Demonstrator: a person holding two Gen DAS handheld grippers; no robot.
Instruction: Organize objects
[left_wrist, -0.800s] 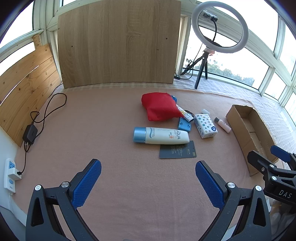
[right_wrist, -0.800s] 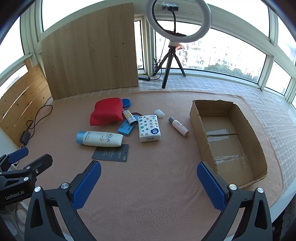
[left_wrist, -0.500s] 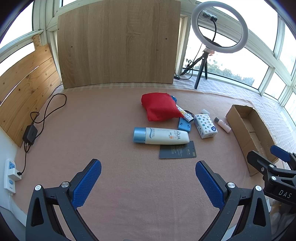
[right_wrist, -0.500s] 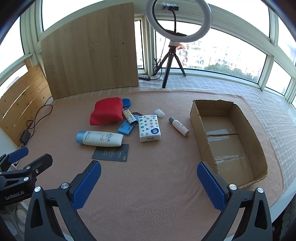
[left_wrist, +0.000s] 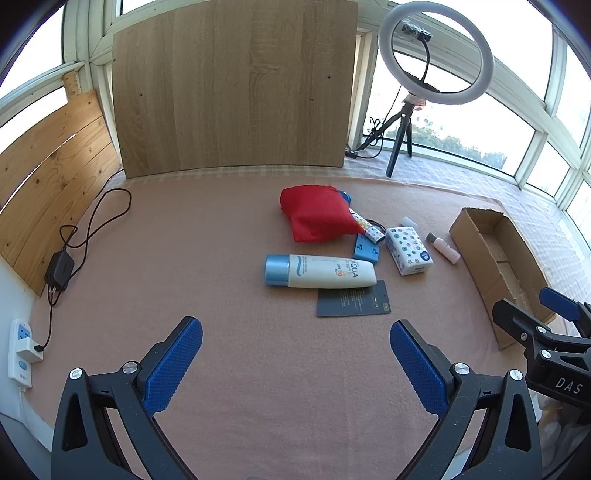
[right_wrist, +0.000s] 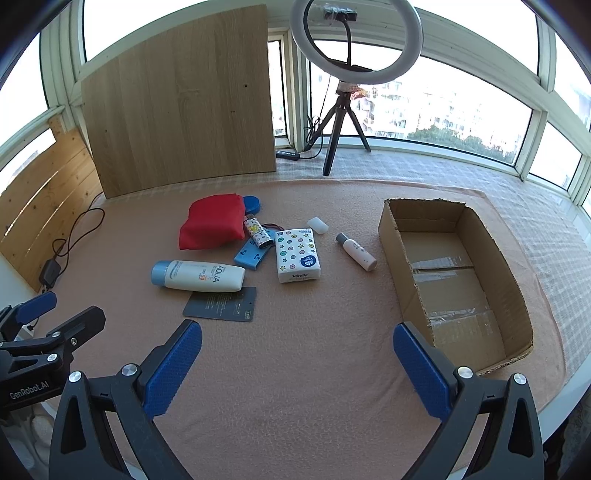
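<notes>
Right wrist: sunscreen tube lies well ahead-left of spread right gripper.

A blue lid shows only as an arc behind the red pouch. The dark card is partly under the tube, its print too small to read. The box is cut off by the right gripper at lower right of the left view.
</notes>
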